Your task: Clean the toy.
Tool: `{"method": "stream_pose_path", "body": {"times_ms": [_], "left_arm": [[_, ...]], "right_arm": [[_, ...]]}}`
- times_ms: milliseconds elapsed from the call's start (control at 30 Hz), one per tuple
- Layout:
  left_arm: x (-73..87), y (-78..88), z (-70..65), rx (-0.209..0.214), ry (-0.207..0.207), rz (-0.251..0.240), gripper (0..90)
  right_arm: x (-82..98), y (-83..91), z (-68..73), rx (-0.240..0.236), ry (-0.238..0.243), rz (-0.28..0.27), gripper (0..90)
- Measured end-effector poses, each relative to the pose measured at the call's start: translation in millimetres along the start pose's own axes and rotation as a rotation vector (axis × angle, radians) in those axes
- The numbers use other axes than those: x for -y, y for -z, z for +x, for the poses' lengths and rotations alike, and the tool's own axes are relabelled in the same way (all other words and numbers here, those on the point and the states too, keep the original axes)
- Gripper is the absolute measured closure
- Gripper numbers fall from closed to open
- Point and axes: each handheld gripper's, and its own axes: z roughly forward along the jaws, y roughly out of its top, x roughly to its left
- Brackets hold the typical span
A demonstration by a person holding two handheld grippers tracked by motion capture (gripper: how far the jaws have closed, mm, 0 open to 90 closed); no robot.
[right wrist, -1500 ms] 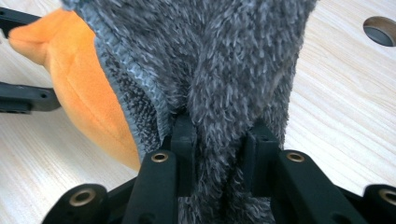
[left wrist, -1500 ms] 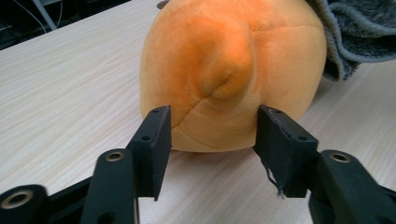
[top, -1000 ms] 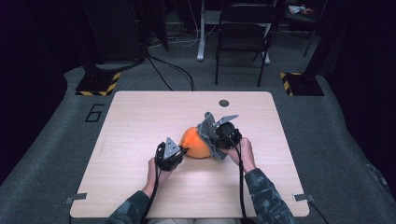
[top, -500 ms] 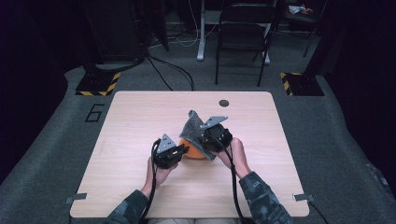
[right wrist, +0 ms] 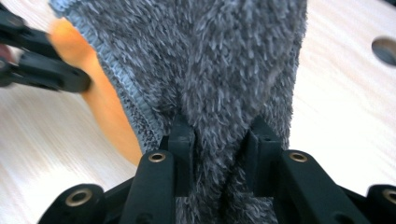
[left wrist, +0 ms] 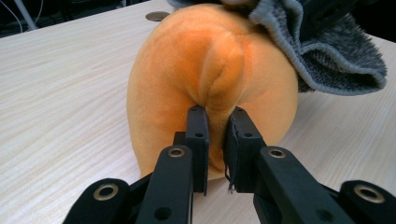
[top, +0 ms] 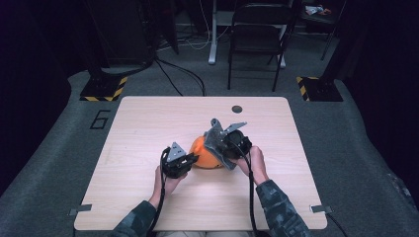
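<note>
I see a pale wooden table (top: 138,148) from above, with my two forearms coming in from the near edge. Near the middle of the table sits an orange plush object (top: 205,152), rounded and soft. My left gripper (left wrist: 217,140) comes at it from the near left side, and its two black jaws are pinched together on a raised fold of the orange fabric, low on the side that faces me. My right gripper (right wrist: 219,158) is at the right of the plush, held a little above the table, and its jaws are clamped on a bunched fold of fuzzy grey cloth (right wrist: 210,70). That grey cloth drapes over the far right part of the orange plush and touches it, with a stitched hem running along its edge. A small round dark hole (top: 237,108) sits in the tabletop farther away, well apart from the plush. Beyond the table's far edge stands a dark folding chair (top: 259,34) on a grey floor.
</note>
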Motion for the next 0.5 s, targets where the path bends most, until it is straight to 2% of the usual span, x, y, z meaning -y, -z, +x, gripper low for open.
{"method": "stream_pose_path", "body": {"times_ms": [100, 267, 367, 433, 500], "left_arm": [[0.8, -1.3, -0.2, -0.003, 0.005, -0.005, 80.1], [1.1, -1.6, 0.0, -0.004, 0.003, -0.005, 80.0], [1.2, -1.4, 0.3, -0.004, 0.003, -0.004, 80.0], [1.2, -1.4, 0.4, -0.005, 0.003, -0.004, 79.9], [1.4, -1.1, 0.5, -0.006, 0.004, -0.007, 79.8]], "right_arm": [[5.3, -5.7, -8.1, -0.009, -0.022, 0.03, 68.0], [14.8, -15.6, -18.7, 0.006, -0.056, 0.08, 68.0], [22.4, -25.2, -24.6, 0.032, -0.072, 0.129, 68.0], [27.8, -31.9, -27.4, 0.048, -0.08, 0.141, 68.0], [33.8, -39.8, -29.5, 0.059, -0.094, 0.18, 68.0]]}}
